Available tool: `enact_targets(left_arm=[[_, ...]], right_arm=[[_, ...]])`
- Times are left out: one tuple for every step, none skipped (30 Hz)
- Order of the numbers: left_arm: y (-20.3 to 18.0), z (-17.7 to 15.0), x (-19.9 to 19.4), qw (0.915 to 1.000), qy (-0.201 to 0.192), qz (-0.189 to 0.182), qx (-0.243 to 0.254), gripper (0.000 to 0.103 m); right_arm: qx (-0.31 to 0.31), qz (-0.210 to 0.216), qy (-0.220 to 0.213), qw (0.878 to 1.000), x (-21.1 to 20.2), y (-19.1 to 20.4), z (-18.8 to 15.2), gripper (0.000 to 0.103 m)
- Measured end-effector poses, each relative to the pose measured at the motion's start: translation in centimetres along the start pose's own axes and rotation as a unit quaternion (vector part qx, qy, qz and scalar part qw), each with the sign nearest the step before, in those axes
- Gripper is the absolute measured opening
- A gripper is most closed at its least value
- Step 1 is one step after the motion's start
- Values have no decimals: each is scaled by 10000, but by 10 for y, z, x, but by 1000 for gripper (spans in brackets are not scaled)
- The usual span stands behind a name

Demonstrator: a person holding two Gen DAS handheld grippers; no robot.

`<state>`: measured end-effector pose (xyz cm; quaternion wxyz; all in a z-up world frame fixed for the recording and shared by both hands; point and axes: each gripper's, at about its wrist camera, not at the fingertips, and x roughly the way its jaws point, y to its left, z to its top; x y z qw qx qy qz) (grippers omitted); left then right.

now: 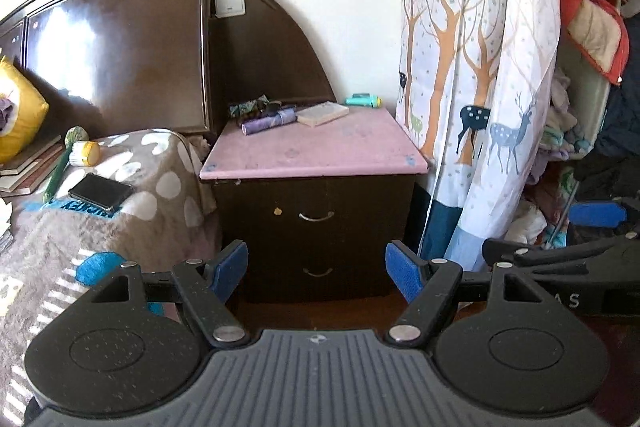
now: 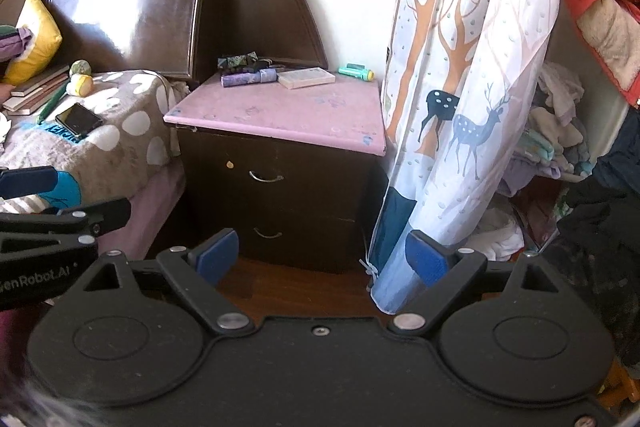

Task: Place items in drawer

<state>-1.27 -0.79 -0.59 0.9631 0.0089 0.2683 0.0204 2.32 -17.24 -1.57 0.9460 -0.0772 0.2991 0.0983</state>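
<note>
A dark nightstand (image 1: 316, 227) (image 2: 280, 187) with a pink top stands beside the bed. Its upper drawer (image 1: 316, 215) (image 2: 266, 178) and lower drawer (image 1: 318, 271) (image 2: 267, 235) are both shut. On top at the back lie a purple rolled pouch (image 1: 269, 122) (image 2: 248, 78), a pale box (image 1: 323, 113) (image 2: 306, 77), a green tube (image 1: 363, 101) (image 2: 356, 71) and a patterned bundle (image 1: 250, 105). My left gripper (image 1: 316, 273) is open and empty, facing the drawers from a distance. My right gripper (image 2: 322, 257) is open and empty, near the floor in front.
A bed with a spotted blanket (image 1: 120, 187) is at left, with a phone (image 1: 101, 191) (image 2: 79, 119) and a small jar (image 1: 85, 153) on it. A deer-print curtain (image 1: 472, 87) (image 2: 460, 107) hangs right of the nightstand. Piled clothes (image 2: 560, 127) lie at far right.
</note>
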Motion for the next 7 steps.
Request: enact_targets(left_arm=[[1, 1, -1, 10000, -19, -3, -19, 76], [1, 1, -3, 10000, -37, -19, -41, 76], [1, 2, -4, 10000, -52, -42, -41, 76], [1, 2, -5, 10000, -69, -56, -42, 76], [1, 2, -6, 9999, -97, -58, -39, 76], [1, 2, -6, 9999, -110, -55, -26, 76], [1, 1, -6, 9999, -98, -58, -31, 76]], right_arm=[[0, 6, -3, 10000, -1, 0, 0, 92], [2, 17, -5, 10000, -1, 0, 0, 92], [2, 28, -5, 10000, -1, 1, 0, 92], [-2, 37, -4, 10000, -1, 1, 0, 92], [0, 40, -4, 10000, -1, 2, 1, 92], [0, 46, -4, 10000, -1, 2, 1, 92], [-4, 55, -2, 10000, -1, 3, 1, 92]])
